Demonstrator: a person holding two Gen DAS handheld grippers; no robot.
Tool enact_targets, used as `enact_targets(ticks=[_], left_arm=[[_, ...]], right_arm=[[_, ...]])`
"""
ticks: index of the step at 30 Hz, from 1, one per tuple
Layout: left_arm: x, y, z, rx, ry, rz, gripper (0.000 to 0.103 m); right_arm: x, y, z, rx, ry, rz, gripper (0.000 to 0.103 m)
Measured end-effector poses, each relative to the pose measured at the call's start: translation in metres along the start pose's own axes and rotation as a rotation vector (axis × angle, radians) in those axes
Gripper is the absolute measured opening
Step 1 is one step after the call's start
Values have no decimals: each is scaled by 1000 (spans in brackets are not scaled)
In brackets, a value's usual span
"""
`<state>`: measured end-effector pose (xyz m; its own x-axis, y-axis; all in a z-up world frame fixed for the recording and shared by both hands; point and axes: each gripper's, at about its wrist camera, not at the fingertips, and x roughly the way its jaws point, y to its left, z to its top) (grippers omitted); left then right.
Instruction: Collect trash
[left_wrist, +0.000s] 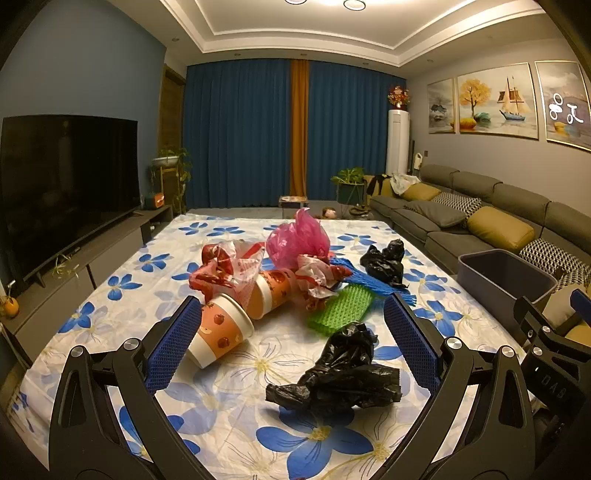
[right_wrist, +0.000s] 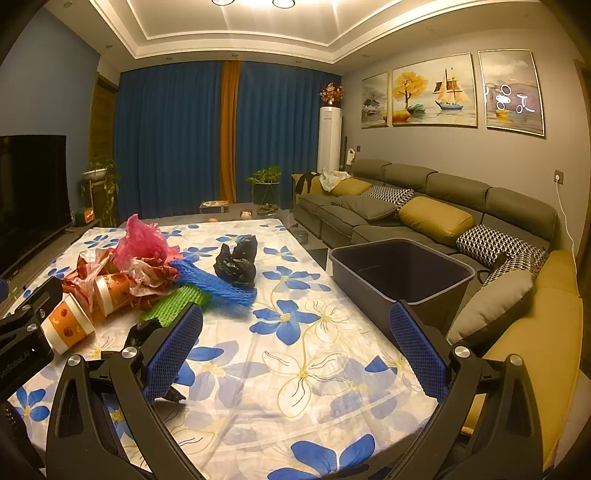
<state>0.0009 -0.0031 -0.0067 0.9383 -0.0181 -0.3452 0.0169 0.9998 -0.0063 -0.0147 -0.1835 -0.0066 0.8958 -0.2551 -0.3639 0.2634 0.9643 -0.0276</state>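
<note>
Grey bin (right_wrist: 402, 273) stands beside floral table's (right_wrist: 295, 369) edge.

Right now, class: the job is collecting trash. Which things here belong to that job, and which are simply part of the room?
Belongs to the job:
near black bag
far black bag
paper cups
pink bag
green foam net
blue foam net
grey bin

Just lying about:
sofa cushions
television
potted plant

Two matching black-and-blue handheld grippers

The left gripper (left_wrist: 291, 317) and right gripper (right_wrist: 295, 321) each have glossy black curved arms, round silver screws at the joints, and blue honeycomb-textured pads (left_wrist: 173, 347) lining both fingers' inner faces.
</note>
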Motion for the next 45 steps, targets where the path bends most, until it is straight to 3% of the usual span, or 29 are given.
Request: enact_targets(ticks=[45], left_arm=[[2, -11, -7, -11, 8, -12, 97]], right_arm=[[-3, 0, 6, 15, -16, 2, 98]])
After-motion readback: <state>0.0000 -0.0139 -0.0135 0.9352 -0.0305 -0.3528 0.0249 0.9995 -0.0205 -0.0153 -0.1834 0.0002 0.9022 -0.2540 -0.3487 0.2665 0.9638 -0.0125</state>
